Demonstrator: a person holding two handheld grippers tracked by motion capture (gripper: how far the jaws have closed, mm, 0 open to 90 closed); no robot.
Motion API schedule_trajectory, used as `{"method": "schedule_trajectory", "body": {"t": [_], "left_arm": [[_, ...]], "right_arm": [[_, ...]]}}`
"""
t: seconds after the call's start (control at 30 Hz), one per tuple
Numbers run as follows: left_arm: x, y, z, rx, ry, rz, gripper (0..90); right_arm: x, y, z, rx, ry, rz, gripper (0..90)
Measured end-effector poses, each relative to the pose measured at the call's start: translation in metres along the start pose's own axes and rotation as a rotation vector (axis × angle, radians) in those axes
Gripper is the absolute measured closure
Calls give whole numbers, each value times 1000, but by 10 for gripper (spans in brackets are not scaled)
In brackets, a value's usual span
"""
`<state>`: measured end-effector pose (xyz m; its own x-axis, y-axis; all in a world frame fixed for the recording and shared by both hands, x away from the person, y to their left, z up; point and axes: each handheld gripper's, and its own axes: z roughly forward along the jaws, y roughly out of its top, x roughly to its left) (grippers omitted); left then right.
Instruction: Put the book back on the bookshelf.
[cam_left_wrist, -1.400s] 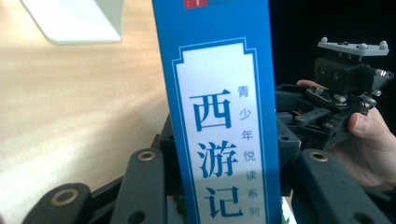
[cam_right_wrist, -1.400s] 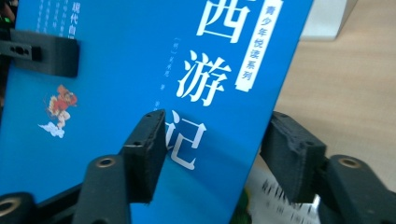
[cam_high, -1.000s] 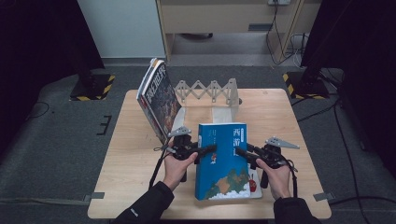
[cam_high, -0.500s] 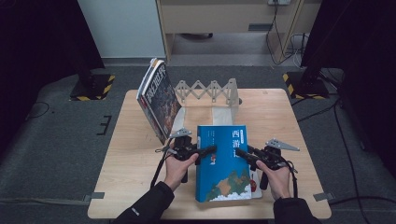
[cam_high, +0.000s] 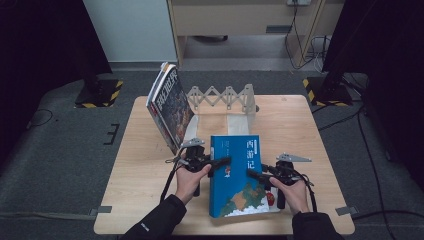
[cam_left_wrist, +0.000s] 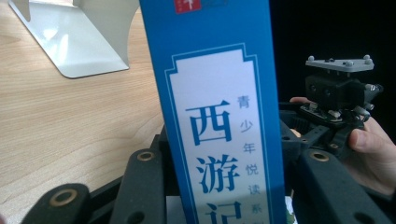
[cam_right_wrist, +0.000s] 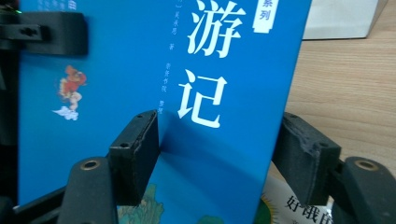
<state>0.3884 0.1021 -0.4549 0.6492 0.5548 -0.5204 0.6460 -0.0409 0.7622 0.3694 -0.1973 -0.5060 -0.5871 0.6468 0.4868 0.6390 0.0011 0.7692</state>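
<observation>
Left tongs (cam_high: 223, 161) are clamping the spine edge of the blue hardcover book with white Chinese title lettering (cam_high: 240, 175); in the left gripper view I'm seeing the spine running up between both black jaws. Right tongs (cam_high: 253, 174) have just been opening: in the right gripper view the book's right edge is sitting between the jaws, the left one lying against the cover, the right one standing apart from the edge, so no pinch.

Container-wise, I'm looking at the white metal bookend rack with the zigzag expanding back (cam_high: 225, 97) at the table's far side. Its only content is the dark-covered magazine-style book (cam_high: 170, 107), leaning tilted at the rack's left end.

The blue book is sitting near the front of the light wooden table (cam_high: 310, 130), between both hands, resting partly on another book with a white cover (cam_right_wrist: 292, 205).
</observation>
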Motion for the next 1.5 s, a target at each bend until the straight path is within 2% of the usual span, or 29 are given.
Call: {"method": "schedule_trajectory", "body": {"t": [0.13, 0.27, 0.4, 0.5, 0.53, 0.6, 1.1, 1.2, 1.3, 1.37, 1.5], "left_arm": [[-1, -2, 2, -11, 13, 13, 575], [0, -5, 3, -11, 25, 17, 560], [-1, -8, 10, 7, 38, 22, 522], [2, -11, 15, 6, -13, -51, 494], [2, -11, 14, 1, -21, -61, 497], [2, -10, 14, 1, -22, -64, 511], [0, -9, 18, -4, 10, -88, 522], [0, -8, 17, -5, 5, -94, 540], [1, -3, 12, -7, 2, -123, 586], [1, 3, 6, -5, 1, -108, 600], [-6, 10, -1, -1, -11, -79, 605]], "right_arm": [[-1, 1, -1, 5, -5, -4, 385], [0, 2, 0, 13, -17, -10, 390], [0, 1, 0, 29, -11, -20, 398], [3, 2, 0, 36, 7, -31, 413], [4, 3, 0, 34, 13, -29, 415], [5, 3, 0, 31, 15, -43, 415], [5, 4, 1, 37, 11, -46, 416], [6, 5, 0, 35, 11, -47, 416], [8, 6, 0, 28, 15, -56, 416], [10, 8, 0, 16, 20, -85, 417], [12, 9, 0, -17, 47, -97, 404]]}}
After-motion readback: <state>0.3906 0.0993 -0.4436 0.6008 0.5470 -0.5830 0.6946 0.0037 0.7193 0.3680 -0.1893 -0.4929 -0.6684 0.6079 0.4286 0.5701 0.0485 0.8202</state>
